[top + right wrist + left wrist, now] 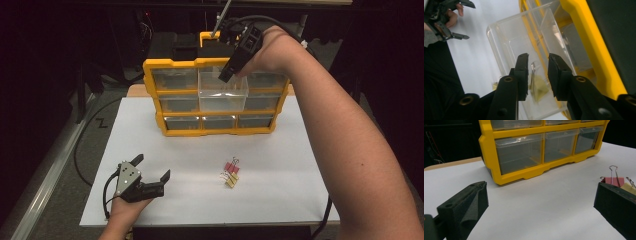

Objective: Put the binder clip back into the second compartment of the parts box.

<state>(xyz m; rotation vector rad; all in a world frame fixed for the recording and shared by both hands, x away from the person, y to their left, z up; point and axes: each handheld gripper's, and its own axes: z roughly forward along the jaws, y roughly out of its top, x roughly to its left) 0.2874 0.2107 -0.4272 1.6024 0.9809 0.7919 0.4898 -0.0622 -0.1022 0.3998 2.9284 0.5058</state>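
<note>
Resting low at the near left, the left tongs (150, 176) gape wide and empty on the table (280, 200). Two binder clips (230, 174) lie to their right. Farther back, the right tongs (538, 72) stand slightly parted above the pulled-out clear drawer (223, 93), a yellow clip (537, 86) lying loose directly below them.

High view looking forward and down from above near table edge, taking in whole white table sheet (280, 200) and yellow plastic organiser with 9 clear drawers (175, 63).

Left gripper view sitting low over sheet, facing organiser's bottom drawer row (531, 170) from near, catching red and yellow binder clips (615, 181) at right; clips (231, 174) showing in high view too.

Right gripper view looking steeply down, very close, into pulled-out clear plastic drawer (509, 47); same drawer (223, 92) showing in high view.
</note>
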